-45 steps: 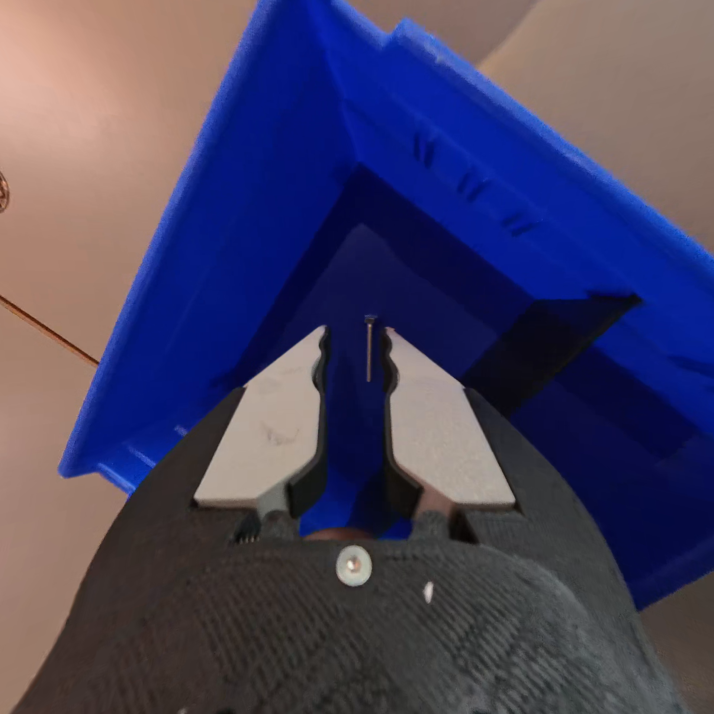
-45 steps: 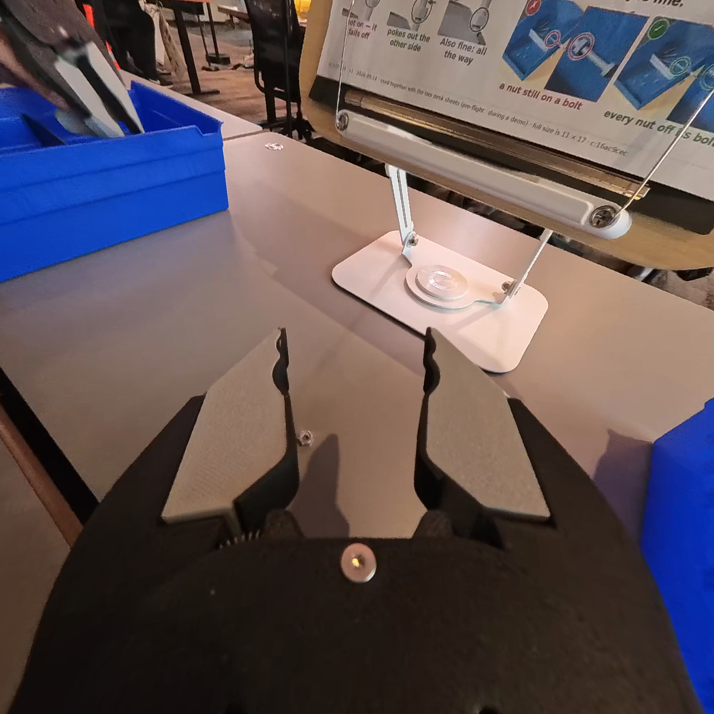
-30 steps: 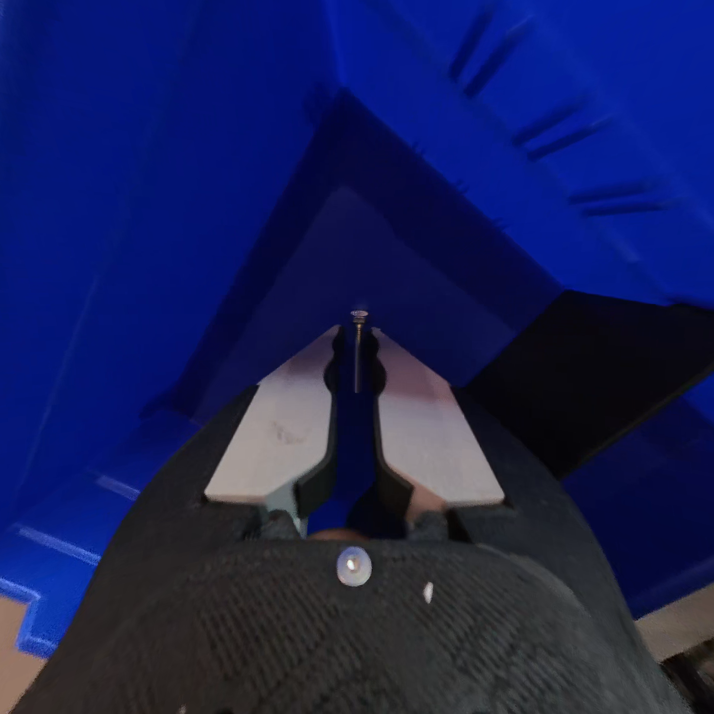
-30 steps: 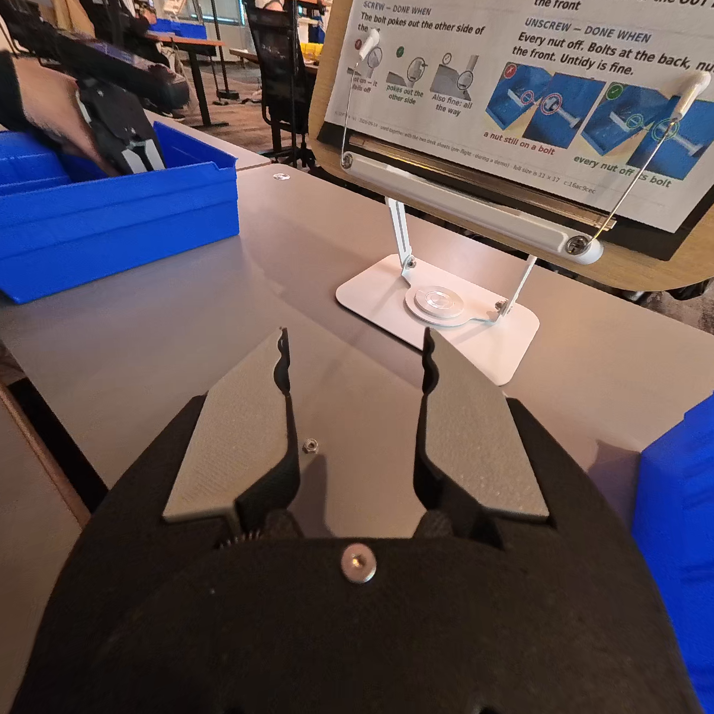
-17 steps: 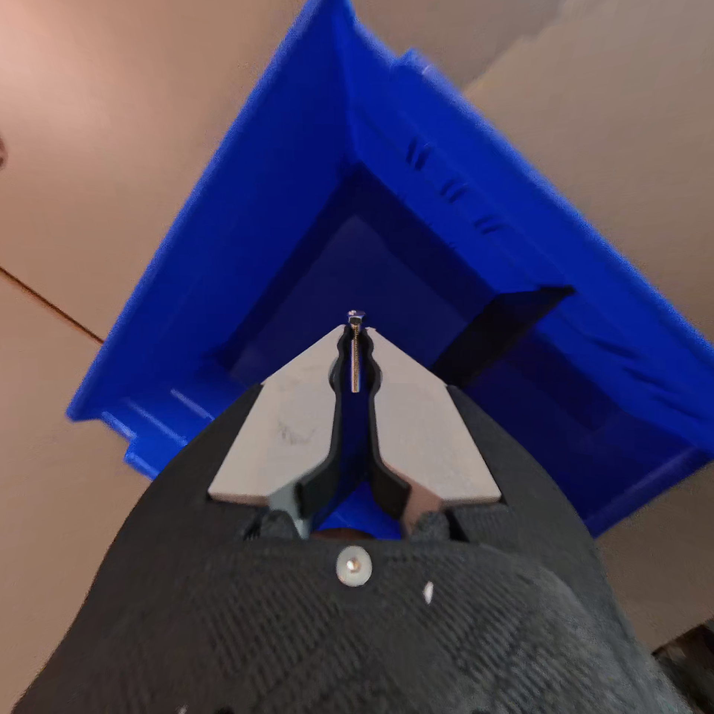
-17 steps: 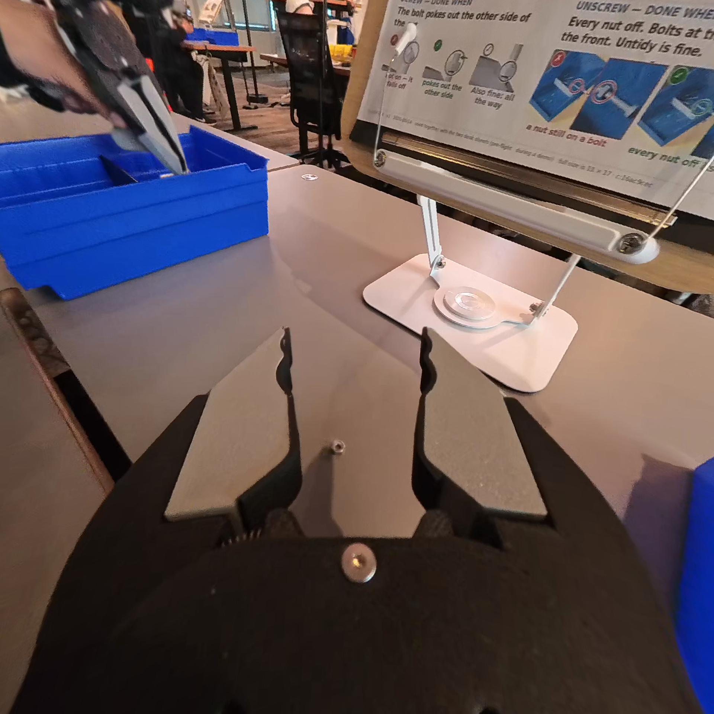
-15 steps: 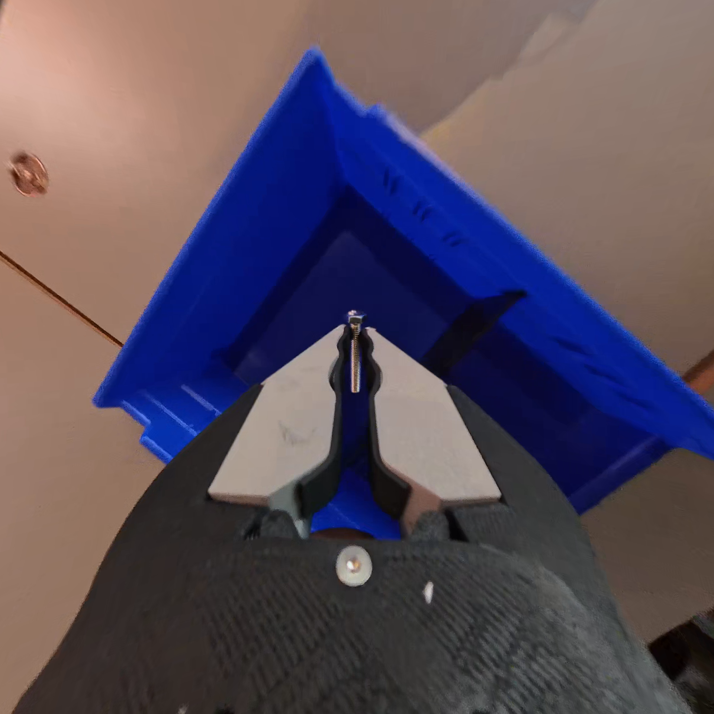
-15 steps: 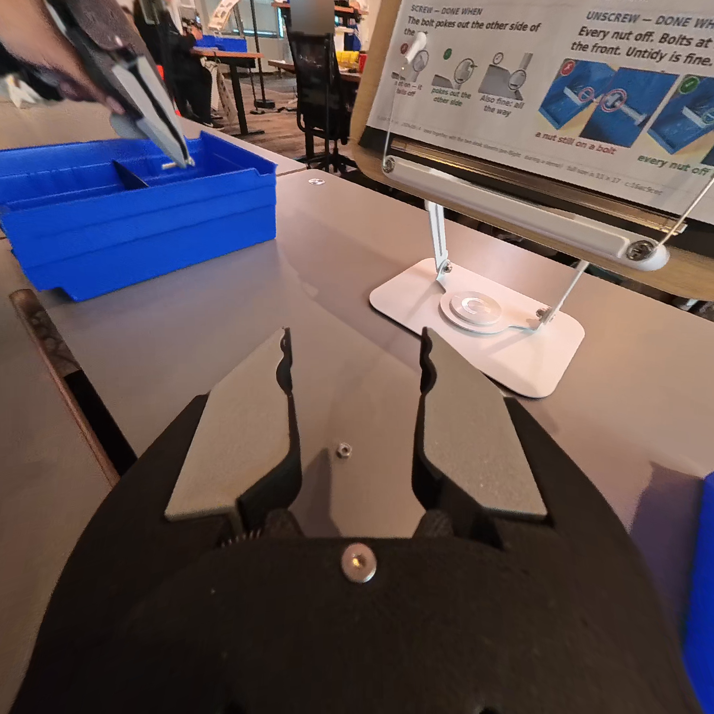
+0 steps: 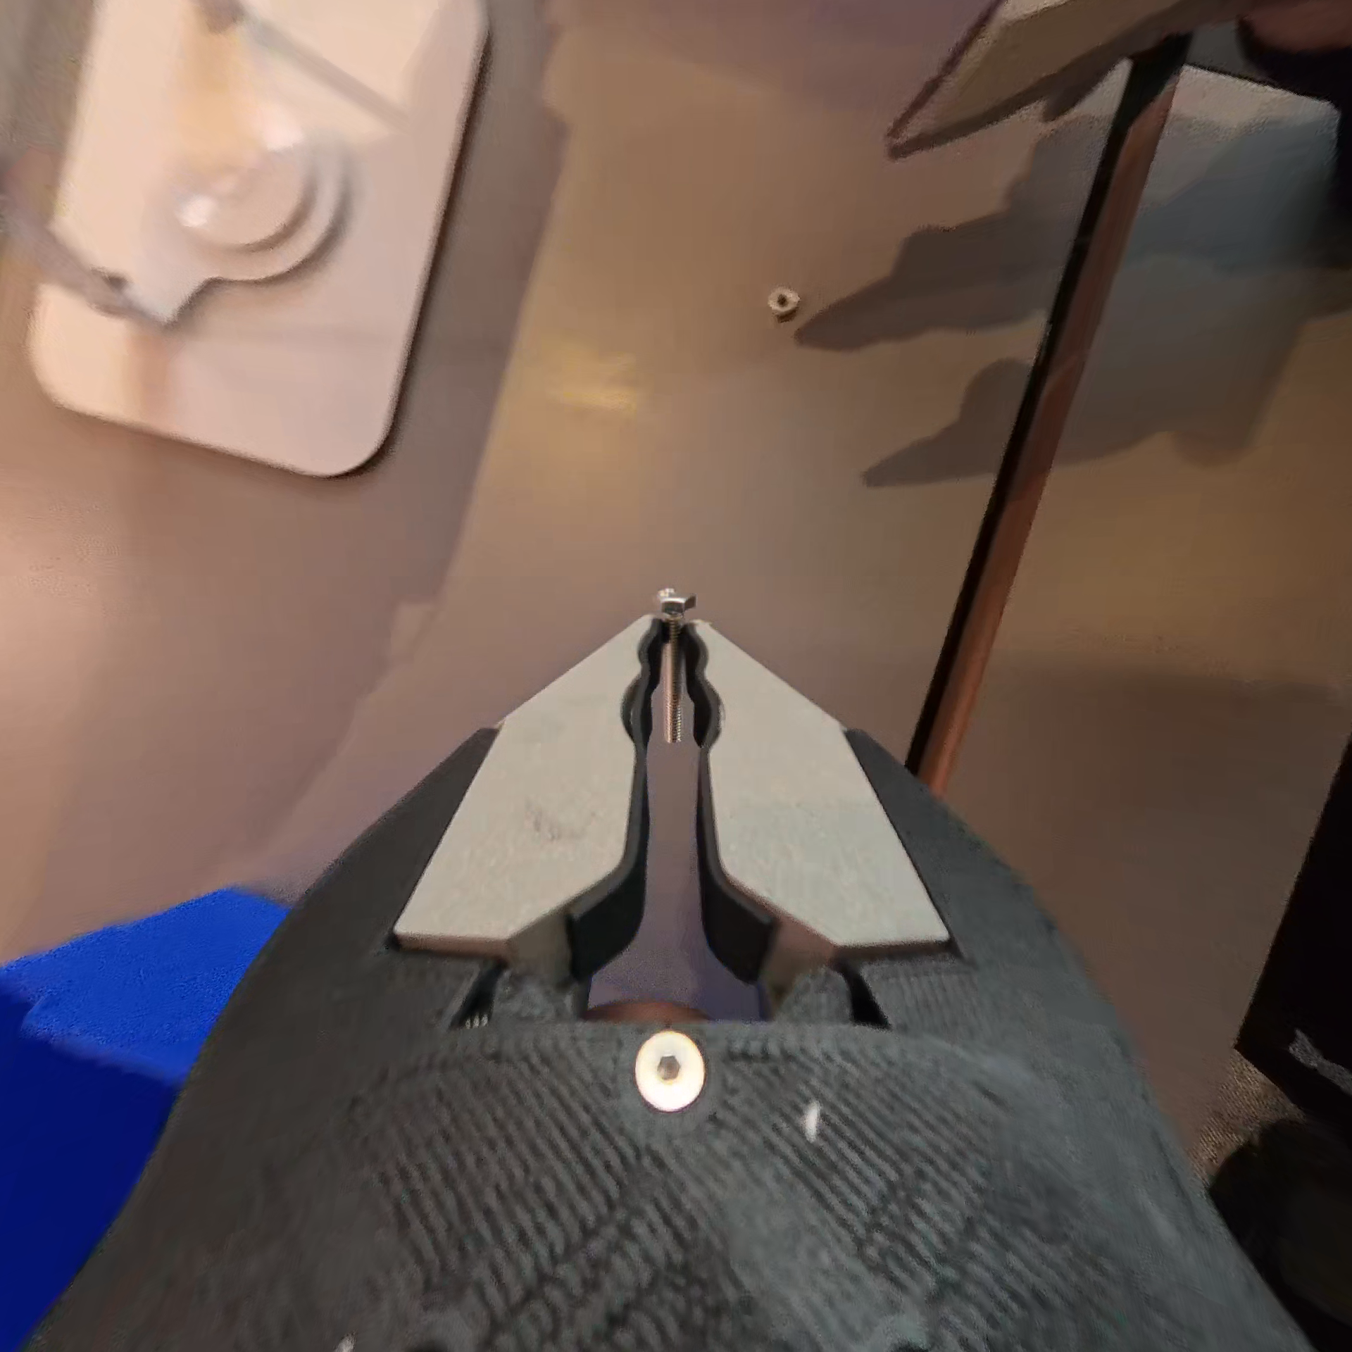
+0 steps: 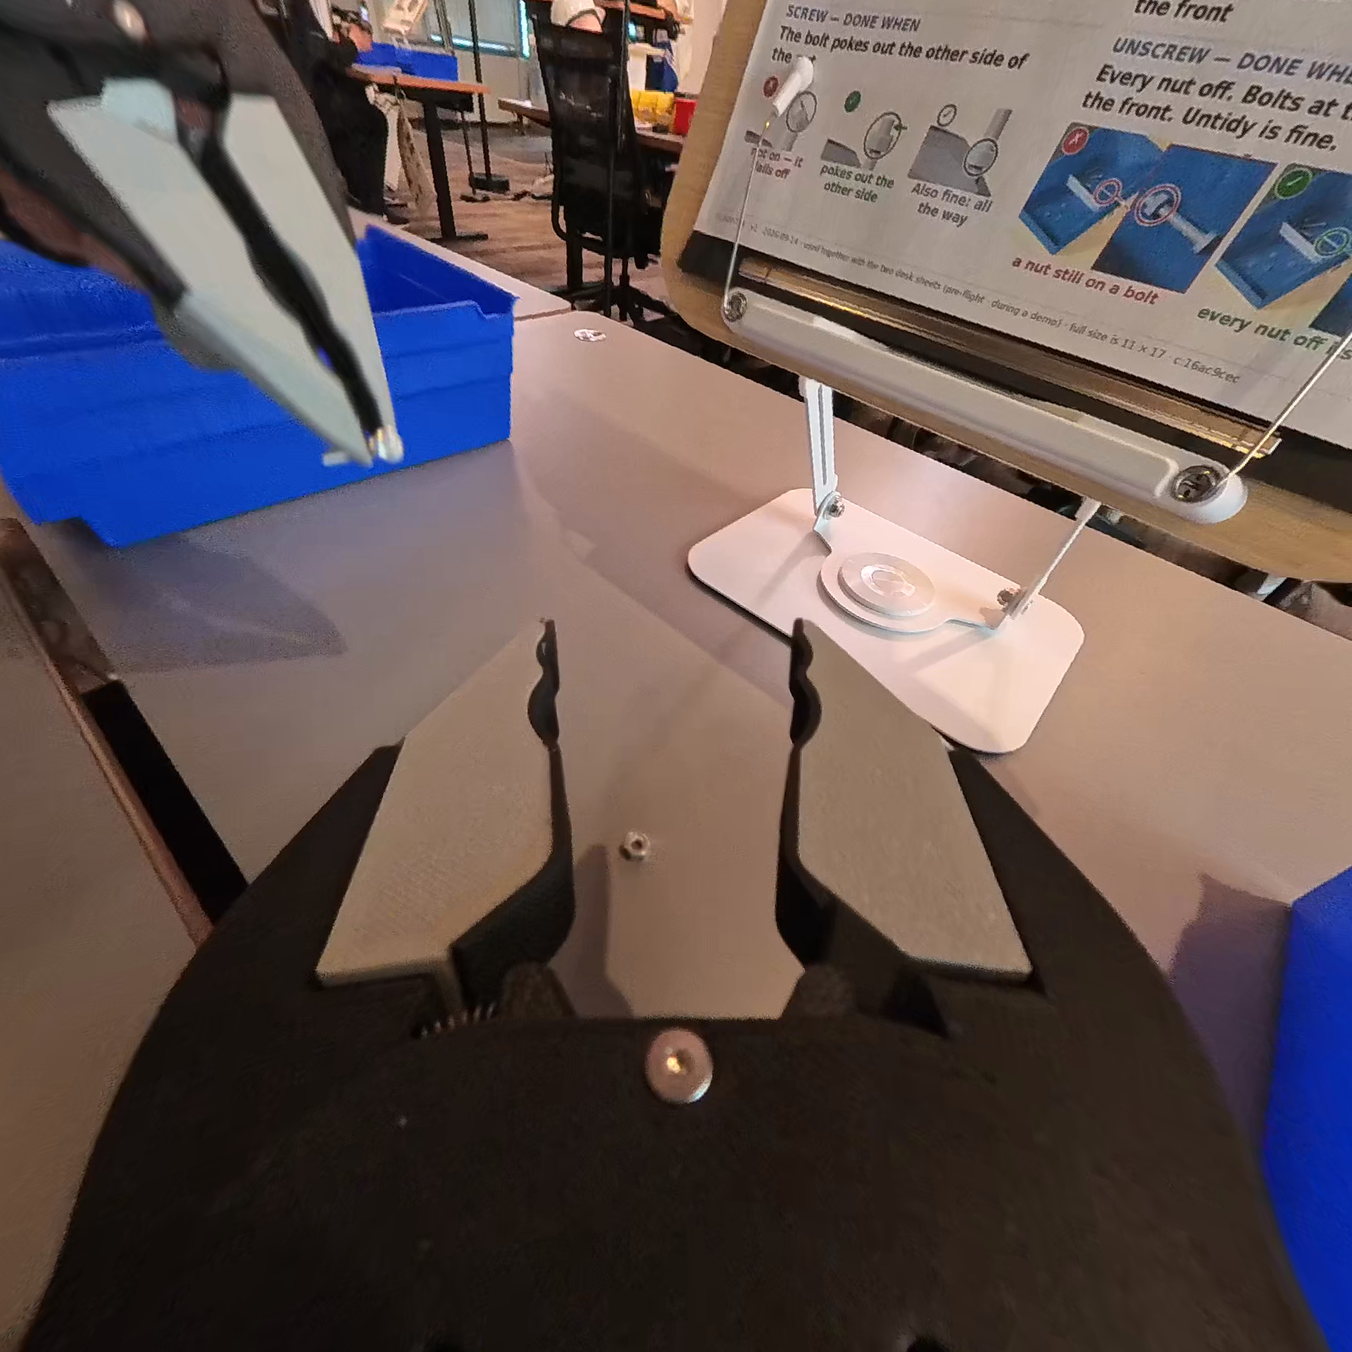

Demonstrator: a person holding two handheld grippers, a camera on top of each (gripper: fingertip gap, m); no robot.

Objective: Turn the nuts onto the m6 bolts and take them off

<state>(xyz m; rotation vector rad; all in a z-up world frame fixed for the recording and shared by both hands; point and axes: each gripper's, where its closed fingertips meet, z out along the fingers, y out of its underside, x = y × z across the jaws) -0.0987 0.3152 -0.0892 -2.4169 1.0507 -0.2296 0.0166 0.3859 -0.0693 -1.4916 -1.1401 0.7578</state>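
Observation:
My left gripper [image 9: 674, 622] is shut on a thin silver bolt [image 9: 671, 688], head out past the fingertips, shank lying back between the fingers. It hangs above the grey table. A small silver nut [image 9: 783, 300] lies on the table ahead and to the right. In the right wrist view the same nut [image 10: 633, 849] lies on the table between the fingers of my open, empty right gripper [image 10: 669, 636]. The left gripper [image 10: 369, 446] shows there at upper left, in front of the blue bin [image 10: 439, 351], with the bolt head [image 10: 386, 441] at its tip.
A white stand base [image 10: 892, 622] holds a wooden board with an instruction sheet [image 10: 1024, 183] at the back right; the base also shows in the left wrist view [image 9: 219, 241]. A second blue bin [image 10: 1309, 1097] is at the right edge. The table's front edge [image 10: 146, 790] runs at left.
My left gripper closed on the bolt inside the blue bin, lifted it out and swung right over the open table toward the nut. My right gripper stayed open over the nut.

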